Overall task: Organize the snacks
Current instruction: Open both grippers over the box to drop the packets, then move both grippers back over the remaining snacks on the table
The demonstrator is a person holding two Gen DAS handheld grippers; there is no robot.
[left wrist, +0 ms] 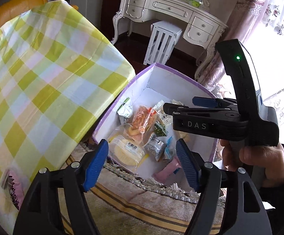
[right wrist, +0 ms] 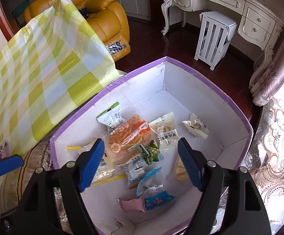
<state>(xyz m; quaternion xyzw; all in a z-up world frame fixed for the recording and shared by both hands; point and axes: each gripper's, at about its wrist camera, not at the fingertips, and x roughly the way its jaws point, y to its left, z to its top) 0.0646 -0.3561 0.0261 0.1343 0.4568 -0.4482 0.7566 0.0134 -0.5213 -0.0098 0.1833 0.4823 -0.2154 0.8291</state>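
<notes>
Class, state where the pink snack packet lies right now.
In the right wrist view, the pink snack packet lies on the purple-rimmed box floor, near side, touching a blue cartoon packet.

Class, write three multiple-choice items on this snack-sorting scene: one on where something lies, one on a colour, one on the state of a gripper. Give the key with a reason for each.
1. Where does the pink packet lie?
A. On the checked cloth
B. Inside the box, near its close wall
C. On the yellow armchair

2. What colour is the rim of the box?
A. Purple
B. Red
C. Green

3. How does the right gripper stand?
A. Shut on a packet
B. Open, holding nothing
C. Out of view

Key:
1 B, the packet rests on the box floor below the other snacks in the right wrist view.
2 A, a purple band runs along the top edge of the white walls.
3 B, its blue pads are wide apart above the box with nothing between them; the left gripper is open too.
</notes>
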